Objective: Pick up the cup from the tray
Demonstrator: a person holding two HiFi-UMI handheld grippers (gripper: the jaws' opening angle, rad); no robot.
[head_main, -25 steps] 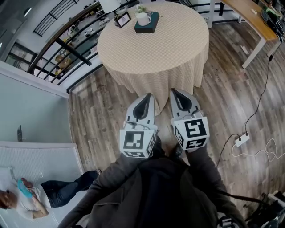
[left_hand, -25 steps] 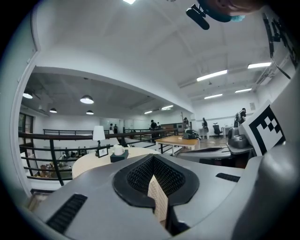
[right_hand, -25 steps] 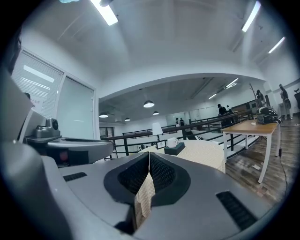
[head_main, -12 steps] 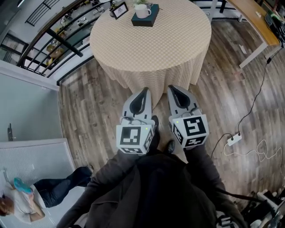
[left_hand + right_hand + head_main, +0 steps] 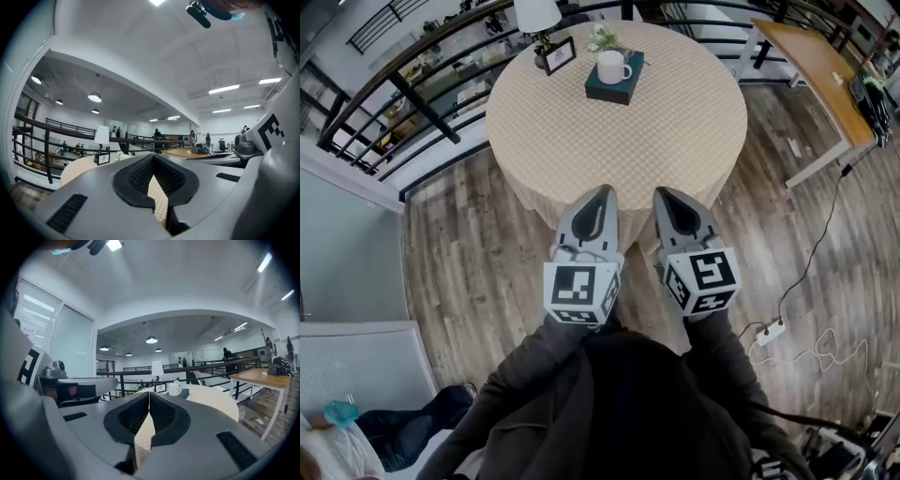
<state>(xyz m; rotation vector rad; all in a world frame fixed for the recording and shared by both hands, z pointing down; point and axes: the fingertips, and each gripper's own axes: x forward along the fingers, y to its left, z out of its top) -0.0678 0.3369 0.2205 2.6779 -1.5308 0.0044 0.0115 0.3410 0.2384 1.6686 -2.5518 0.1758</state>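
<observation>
**Both grippers closed and empty; cup sits on its tray at the far side of the worktop**

The left gripper (image 5: 153, 158) has its fingers (image 5: 135, 177) pressed together with nothing between them. The right gripper (image 5: 149, 393) is the same, its ribbed pads meeting along a thin seam. In the head view the left gripper (image 5: 603, 194) and right gripper (image 5: 665, 193) are held side by side, both pointing toward 12 o'clock with their tips over the near edge of the round worktop (image 5: 619, 150), which wears a beige checked cloth.

The white cup (image 5: 610, 67) stands upright on the dark tray (image 5: 623, 91) at 12 o'clock, well apart from both grippers. From the right gripper view the cup (image 5: 174, 389) shows just past the fingertips at 1 o'clock.

A framed picture (image 5: 558, 54) and a lamp (image 5: 536, 14) stand at 11 o'clock of the tray. A wooden desk (image 5: 811, 56) stands at 2 o'clock, and a power strip (image 5: 766, 330) lies on the plank floor at 4 o'clock.
</observation>
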